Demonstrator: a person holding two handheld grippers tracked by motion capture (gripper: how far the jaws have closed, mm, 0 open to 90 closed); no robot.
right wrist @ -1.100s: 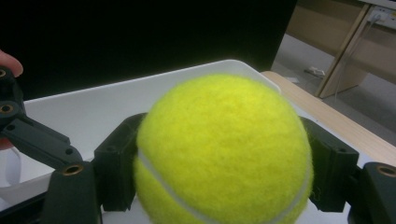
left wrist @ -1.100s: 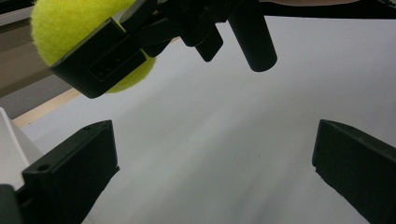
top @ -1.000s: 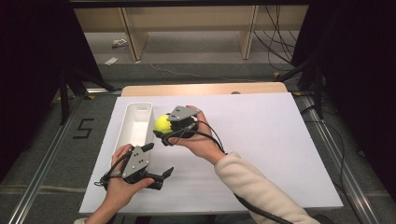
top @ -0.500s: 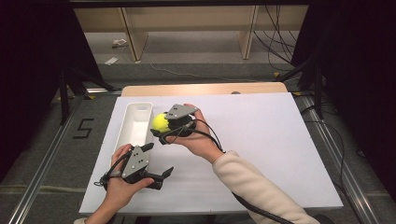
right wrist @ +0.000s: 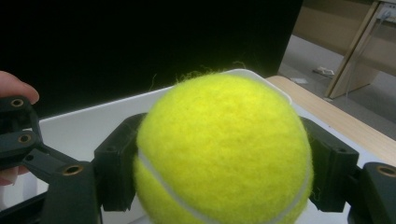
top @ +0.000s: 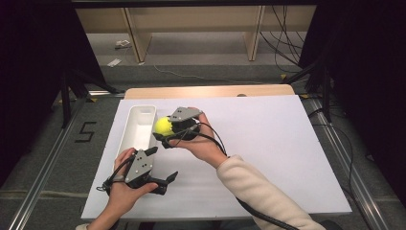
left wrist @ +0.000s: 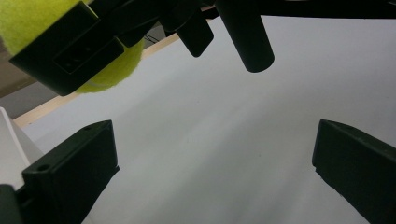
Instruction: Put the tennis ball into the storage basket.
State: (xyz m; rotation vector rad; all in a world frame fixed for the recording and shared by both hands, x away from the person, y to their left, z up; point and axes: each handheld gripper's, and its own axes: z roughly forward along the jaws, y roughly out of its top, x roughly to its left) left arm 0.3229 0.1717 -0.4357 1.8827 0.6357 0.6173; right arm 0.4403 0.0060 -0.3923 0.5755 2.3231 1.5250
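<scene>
Tennis ball (top: 163, 126) is clamped between the two jaws of the right gripper (top: 165, 132), so that one is closed tight on it, and the person's right hand (top: 201, 141) has it up off the white table (top: 268, 143) just beside the long white tray (top: 139, 127). From the high view the ball sits right at the tray's right edge, roughly level with its middle; whether it's over the tray or a bit short of it is hard to call. The right gripper view is pretty much all ball (right wrist: 223, 149), with a black jaw pressed against each side and the tray's rim (right wrist: 252, 74) curving behind it. Down nearer the person, the left gripper (top: 163, 165) is in the left hand (top: 122, 189) low over the table, jaws spread wide apart with nothing between them. The left gripper view shows that gap clearly, bare white tabletop (left wrist: 224, 140) between the two black jaws, and up in the top left corner you can see the ball (left wrist: 112, 70) again, pinched in the other gripper's black jaw. A wooden strip (top: 206, 91) runs along the table's far edge.
</scene>
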